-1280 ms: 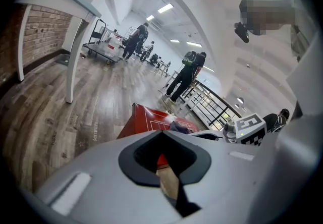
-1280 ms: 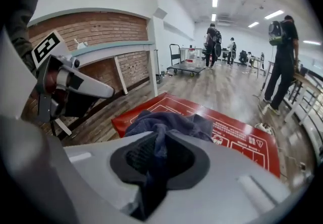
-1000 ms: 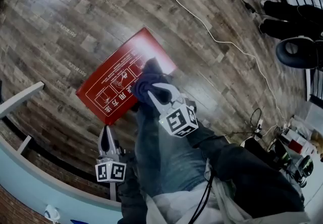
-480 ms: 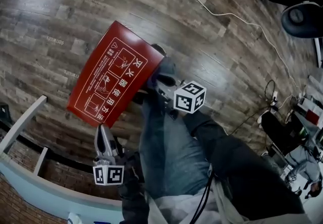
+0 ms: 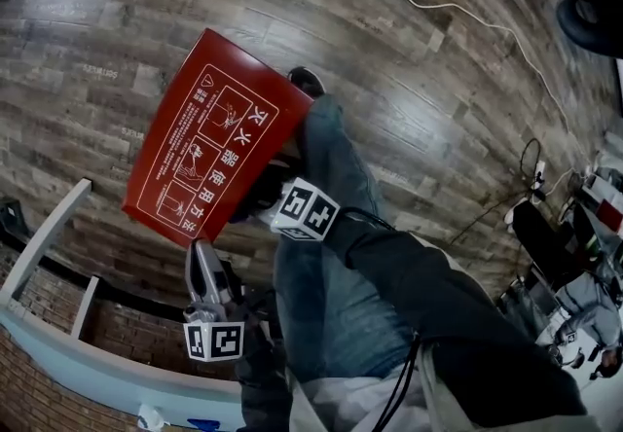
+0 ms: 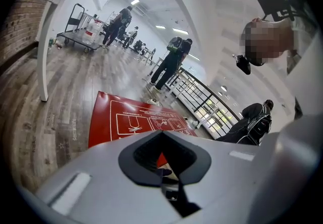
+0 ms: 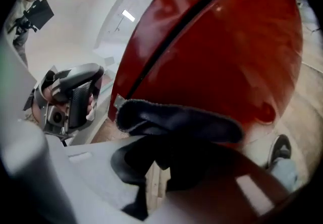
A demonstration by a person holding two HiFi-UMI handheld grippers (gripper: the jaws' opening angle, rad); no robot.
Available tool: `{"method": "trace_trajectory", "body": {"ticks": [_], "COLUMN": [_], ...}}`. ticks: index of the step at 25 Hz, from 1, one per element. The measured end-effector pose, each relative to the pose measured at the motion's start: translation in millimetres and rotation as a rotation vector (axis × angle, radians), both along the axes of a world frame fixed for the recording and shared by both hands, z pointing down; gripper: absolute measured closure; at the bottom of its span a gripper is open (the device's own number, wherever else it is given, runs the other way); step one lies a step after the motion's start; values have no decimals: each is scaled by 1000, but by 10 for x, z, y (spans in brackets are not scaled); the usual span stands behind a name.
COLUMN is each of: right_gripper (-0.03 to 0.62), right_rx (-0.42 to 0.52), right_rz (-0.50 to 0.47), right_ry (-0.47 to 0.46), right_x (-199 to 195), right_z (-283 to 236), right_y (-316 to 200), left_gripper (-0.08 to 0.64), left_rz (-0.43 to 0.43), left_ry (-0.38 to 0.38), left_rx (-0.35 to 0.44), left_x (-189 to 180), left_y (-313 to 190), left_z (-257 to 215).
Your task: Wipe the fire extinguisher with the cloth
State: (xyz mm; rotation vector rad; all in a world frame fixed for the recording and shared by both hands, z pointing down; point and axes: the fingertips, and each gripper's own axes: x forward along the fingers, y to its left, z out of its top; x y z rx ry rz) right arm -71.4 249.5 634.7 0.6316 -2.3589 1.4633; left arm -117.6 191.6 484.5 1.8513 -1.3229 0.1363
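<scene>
Wiping stroke in hand. Right tongs (image 7: 160, 160) clamp the dark cloth (image 7: 176, 119), held against the red fire extinguisher box (image 7: 217, 41) just ahead of their tips. Left tongs (image 6: 162, 156) closed, empty, box beyond them. Next, I judge: drag the cloth along that face, keeping contact.

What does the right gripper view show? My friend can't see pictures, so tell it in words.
A dark cloth is pinched in the right gripper, held close to the side of a big red fire extinguisher box. The left gripper shows small at the left.
</scene>
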Motion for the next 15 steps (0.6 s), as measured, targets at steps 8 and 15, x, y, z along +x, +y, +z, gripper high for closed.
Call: {"method": "trace_trajectory", "body": {"ticks": [8,15], "right_gripper": [551,552], "right_rx": [19,12], "right_rz": [131,-95], "right_ry": [201,78], "right_x": [1394,718], "right_z": [377,199], "right_y": [-632,-344], "left_gripper": [558,558], "left_rz": [-38,-35], "left_ry": [-5,26], "left_rx": [30,7], "left_x": [-37,343], "left_y": [-106,-229], "left_z": [-65,-12]}}
